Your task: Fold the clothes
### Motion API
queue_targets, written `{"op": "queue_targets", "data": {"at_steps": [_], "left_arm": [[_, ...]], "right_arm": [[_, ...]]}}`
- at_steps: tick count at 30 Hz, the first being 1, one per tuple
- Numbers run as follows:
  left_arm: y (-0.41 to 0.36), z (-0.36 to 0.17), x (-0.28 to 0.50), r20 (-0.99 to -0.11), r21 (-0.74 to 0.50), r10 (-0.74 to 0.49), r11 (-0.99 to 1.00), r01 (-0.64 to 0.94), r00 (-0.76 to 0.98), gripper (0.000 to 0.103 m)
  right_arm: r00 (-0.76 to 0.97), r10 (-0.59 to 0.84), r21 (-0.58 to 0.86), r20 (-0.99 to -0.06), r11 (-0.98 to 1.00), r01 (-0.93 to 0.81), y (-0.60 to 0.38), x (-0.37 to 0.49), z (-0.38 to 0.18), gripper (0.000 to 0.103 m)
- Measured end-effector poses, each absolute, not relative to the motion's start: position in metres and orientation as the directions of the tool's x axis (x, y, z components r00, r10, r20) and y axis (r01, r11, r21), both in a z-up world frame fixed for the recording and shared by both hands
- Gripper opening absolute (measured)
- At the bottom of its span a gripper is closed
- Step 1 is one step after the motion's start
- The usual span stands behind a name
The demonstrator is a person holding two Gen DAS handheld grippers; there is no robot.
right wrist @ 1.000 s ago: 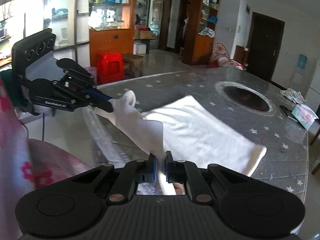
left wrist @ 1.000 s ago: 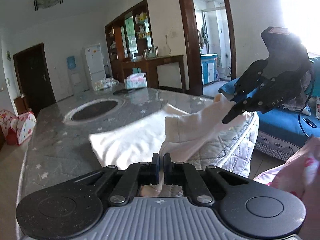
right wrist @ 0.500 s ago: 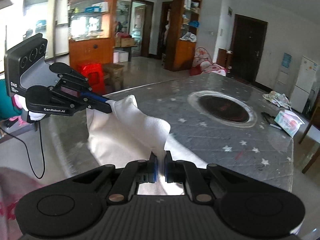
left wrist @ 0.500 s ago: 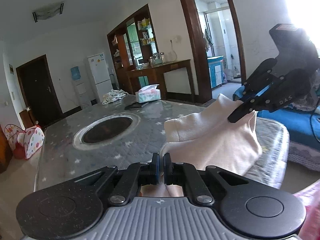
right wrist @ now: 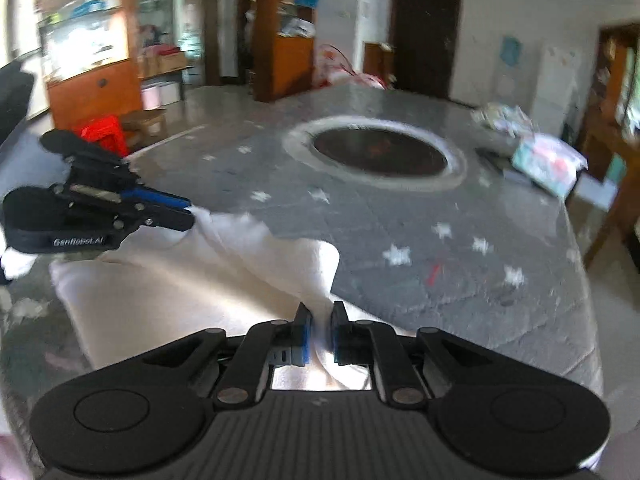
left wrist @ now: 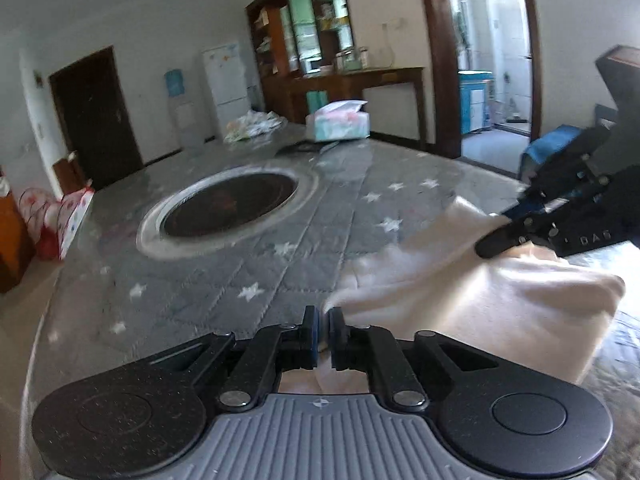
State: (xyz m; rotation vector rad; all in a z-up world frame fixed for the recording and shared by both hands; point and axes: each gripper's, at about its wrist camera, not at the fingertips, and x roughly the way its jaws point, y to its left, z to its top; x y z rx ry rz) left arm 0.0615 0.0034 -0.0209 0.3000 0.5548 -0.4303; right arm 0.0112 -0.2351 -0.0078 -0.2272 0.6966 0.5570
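Observation:
A white cloth [left wrist: 480, 300] lies folded over on the grey star-patterned table cover [left wrist: 280, 272]. My left gripper [left wrist: 323, 320] pinches one corner of it low over the table, and its jaws are opening, with fabric still between the pads. My right gripper [right wrist: 320, 316] grips the other corner of the white cloth [right wrist: 180, 292], and its jaws are also opening around the bunched fabric. Each gripper shows in the other's view: the right gripper [left wrist: 492, 244] at the right edge, the left gripper [right wrist: 190, 216] at the left, both with cloth at their tips.
A round dark recess [left wrist: 232, 208] sits in the middle of the table. A tissue box [left wrist: 338, 122] and a crumpled bundle [left wrist: 252, 126] lie at the far edge. A red stool [right wrist: 102, 132] stands on the floor beyond the table's left side.
Both grippers moved forward over the table and lower, carrying the cloth's near edge across and folding it over. The gaps between the jaws look slightly wider.

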Motion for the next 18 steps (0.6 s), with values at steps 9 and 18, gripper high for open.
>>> {"op": "queue_targets", "data": {"at_steps": [9,18], "left_arm": [[0.018,-0.026,0.068,-0.569,0.128,-0.21,0.932,0.338,0.795,0.01],[0.002,-0.01,0.017,-0.53,0.011,-0.377,0.893,0.451,0.76,0.01]], "right_arm": [[0.66,0.354,0.022,-0.663,0.89,-0.455,-0.243,0.02,-0.015,0.031],[0.639,0.433,0.057,-0.636,0.852,-0.52,-0.23,0.011,0.004,0.027]]}}
